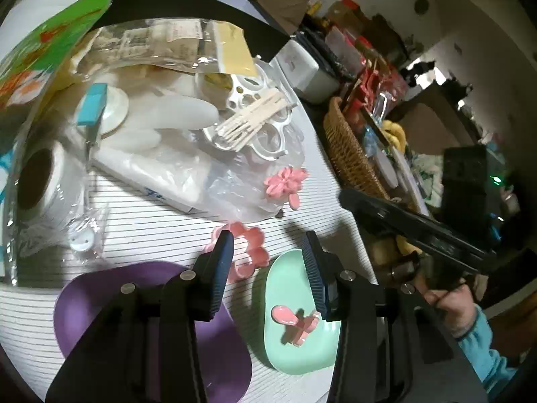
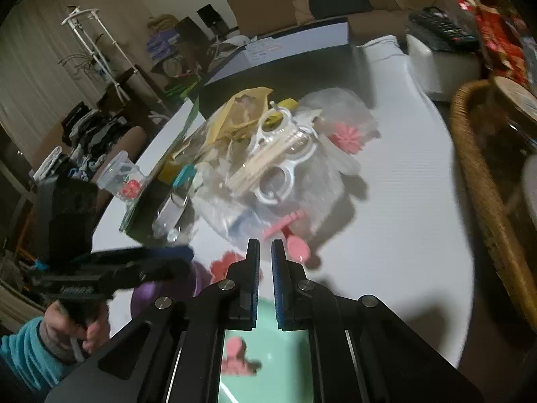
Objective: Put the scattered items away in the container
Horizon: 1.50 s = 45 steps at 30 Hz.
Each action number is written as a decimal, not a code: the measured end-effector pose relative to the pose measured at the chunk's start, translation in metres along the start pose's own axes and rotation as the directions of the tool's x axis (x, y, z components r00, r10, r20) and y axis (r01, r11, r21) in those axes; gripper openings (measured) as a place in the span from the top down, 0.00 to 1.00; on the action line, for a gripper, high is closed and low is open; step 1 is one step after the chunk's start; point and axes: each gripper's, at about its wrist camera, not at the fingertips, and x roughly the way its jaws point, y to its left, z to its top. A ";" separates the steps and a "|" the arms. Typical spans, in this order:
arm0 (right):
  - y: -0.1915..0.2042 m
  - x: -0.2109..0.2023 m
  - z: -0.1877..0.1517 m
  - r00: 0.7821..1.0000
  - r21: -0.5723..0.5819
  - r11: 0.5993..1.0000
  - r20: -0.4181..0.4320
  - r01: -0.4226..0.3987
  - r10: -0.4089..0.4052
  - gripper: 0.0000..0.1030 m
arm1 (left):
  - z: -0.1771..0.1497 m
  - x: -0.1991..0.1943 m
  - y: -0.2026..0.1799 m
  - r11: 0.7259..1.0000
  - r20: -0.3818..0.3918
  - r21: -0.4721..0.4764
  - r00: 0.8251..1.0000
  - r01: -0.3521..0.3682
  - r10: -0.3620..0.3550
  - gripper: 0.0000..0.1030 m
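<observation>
Your L gripper (image 1: 270, 247): jaws partly apart, nothing between the pads; it hangs over the near edge of the table (image 1: 161, 225), w/ a pink flower hair clip (image 1: 250, 252) on the cloth just beyond and between the fingers.
Your R gripper (image 2: 265, 252): jaws drawn together, only a thin slit, nothing held; it sits above the mint tray (image 1: 295, 312).
Mint tray: container at the near edge, beside a purple tray (image 1: 100, 299) on its left; one pink hair clip (image 1: 295, 324) lies inside.
Scattered items: second pink flower clip (image 1: 285, 181) on clear plastic wrap (image 1: 235, 184) toward the table's middle; pink clothes-peg clip (image 2: 283, 223) and a pink oval piece (image 2: 297, 248) just past your R fingertips.
Clutter pile: middle of the table, bundle of wooden sticks (image 1: 251, 119) on a white plastic ring holder (image 1: 265, 141), bagged toilet roll (image 1: 43, 181) at the left edge.
Right edge: wicker basket (image 1: 349, 154) beside the table, off the cloth.
Your hands: right hand (image 1: 453, 305) in a blue sleeve grips its tool's handle; left hand (image 2: 77, 329) likewise.
</observation>
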 end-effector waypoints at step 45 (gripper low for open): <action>-0.010 0.022 0.016 0.992 -0.056 0.991 0.014 0.124 -0.123 0.88 | -0.020 0.001 -0.038 0.988 -0.123 0.132 0.990 0.080 -0.064 0.92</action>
